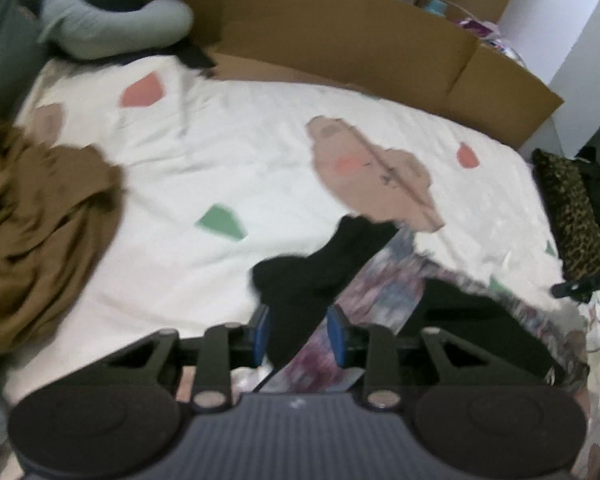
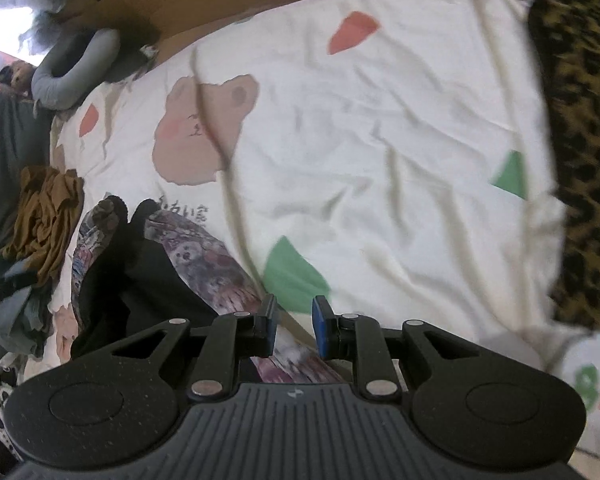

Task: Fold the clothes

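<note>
Black-lined printed garment (image 2: 204, 264) lies under both gripper views; writing unreadable.

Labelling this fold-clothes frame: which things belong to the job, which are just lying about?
Job:
- black and patterned garment, between the open fingers of both
- left hand-held gripper
- right hand-held gripper
- brown garment, crumpled, probably waiting its turn
- printed bedspread, the work surface

Lying about:
- grey neck pillow
- cardboard
- leopard-print fabric
</note>
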`<state>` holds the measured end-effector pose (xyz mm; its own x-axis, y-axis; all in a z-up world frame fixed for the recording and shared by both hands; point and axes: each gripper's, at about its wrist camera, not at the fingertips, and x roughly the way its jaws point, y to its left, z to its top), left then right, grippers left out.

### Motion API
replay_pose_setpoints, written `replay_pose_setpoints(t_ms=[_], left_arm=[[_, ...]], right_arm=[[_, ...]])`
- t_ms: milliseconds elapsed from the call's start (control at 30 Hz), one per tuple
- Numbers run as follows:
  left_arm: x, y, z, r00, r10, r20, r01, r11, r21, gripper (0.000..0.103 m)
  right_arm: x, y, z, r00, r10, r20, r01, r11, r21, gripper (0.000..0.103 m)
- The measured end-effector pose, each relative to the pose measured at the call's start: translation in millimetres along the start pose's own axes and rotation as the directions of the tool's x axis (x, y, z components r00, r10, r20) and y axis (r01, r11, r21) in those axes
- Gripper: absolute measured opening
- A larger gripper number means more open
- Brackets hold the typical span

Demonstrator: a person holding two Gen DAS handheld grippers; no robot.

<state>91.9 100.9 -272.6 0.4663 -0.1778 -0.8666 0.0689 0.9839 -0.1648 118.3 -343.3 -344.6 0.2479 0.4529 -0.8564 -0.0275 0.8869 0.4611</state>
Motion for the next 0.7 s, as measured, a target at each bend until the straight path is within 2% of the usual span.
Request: replay_pose_setpoints(t_ms=[200, 400, 533, 567, 633, 700], left_arm=[[29.7, -26.7, 23.2, 0.999, -0.036, 0.035, 0.034, 0.999, 0.038, 0.035], [52.1, -42.1, 38.3, 0.997, -0.067, 0.035, 0.066, 0.998, 0.019, 0.035], [58.8, -50.5, 50.6, 0.997, -0.047, 0.056, 0.047, 0.999, -0.002, 0.036], [60.4, -52.6, 53.7, 0.997, -0.041, 0.061, 0.042, 0.999, -0.008, 0.037], [65.4, -57.2, 60.6, 0.997, -0.034, 0.063, 0.035, 0.999, -0.021, 0.047], [70.8, -63.0, 66.9, 0.998, -0.019, 0.062, 0.021, 0.999, -0.027, 0.049]], right_arm=[[30.8, 24.9, 15.8, 1.000, 0.010, -0.010, -0.011, 0.998, -0.055, 0.020], [53.4, 46.5, 28.9, 0.999, 0.033, -0.009, -0.034, 0.995, -0.094, 0.020], [67.0, 59.6, 36.9, 0.999, 0.048, -0.006, -0.048, 0.992, -0.115, 0.020], [70.7, 62.9, 38.5, 0.999, 0.050, -0.005, -0.050, 0.992, -0.119, 0.020], [77.2, 69.6, 39.5, 0.998, 0.055, -0.008, -0.055, 0.988, -0.142, 0.020], [83.9, 76.2, 40.2, 0.998, 0.061, -0.016, -0.062, 0.983, -0.172, 0.020]])
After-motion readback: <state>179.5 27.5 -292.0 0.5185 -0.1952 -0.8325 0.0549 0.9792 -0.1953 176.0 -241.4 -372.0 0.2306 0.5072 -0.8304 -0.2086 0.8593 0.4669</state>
